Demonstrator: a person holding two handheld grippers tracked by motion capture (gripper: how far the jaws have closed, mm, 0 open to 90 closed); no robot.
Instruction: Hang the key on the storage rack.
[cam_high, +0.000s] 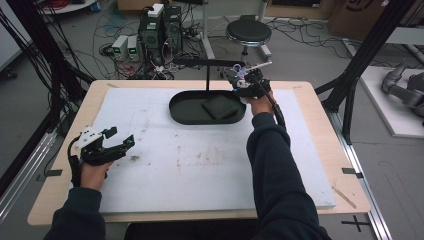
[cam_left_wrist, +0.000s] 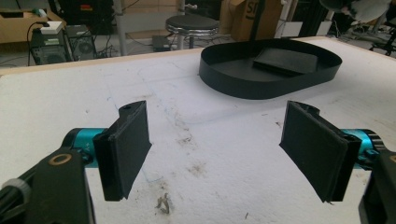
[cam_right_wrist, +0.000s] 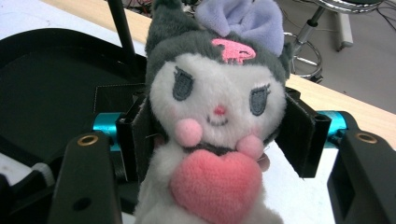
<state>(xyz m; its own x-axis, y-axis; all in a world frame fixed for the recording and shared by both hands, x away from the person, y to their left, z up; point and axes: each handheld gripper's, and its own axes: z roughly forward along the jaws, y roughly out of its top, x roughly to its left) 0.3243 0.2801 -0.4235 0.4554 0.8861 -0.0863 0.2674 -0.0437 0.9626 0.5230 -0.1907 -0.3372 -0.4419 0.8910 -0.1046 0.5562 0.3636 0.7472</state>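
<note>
At the near left of the desk (cam_high: 310, 165), the left gripper (cam_high: 116, 141) hovers over the white mat (cam_high: 200, 165), its two fingers (cam_left_wrist: 125, 147) spread wide with nothing between them. Farther off sits one black oval tray (cam_high: 182, 112) holding one dark folded cloth (cam_high: 219, 106). At the tray's far right edge, the right gripper (cam_high: 246, 80) clamps one plush toy (cam_right_wrist: 215, 116) by its head

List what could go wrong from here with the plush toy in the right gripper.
1. The right gripper squeezes only the plush toy's soft head, so it could slip out.
2. It sits close to the stand's thin post at the black tray; a swing might snag it.
</note>
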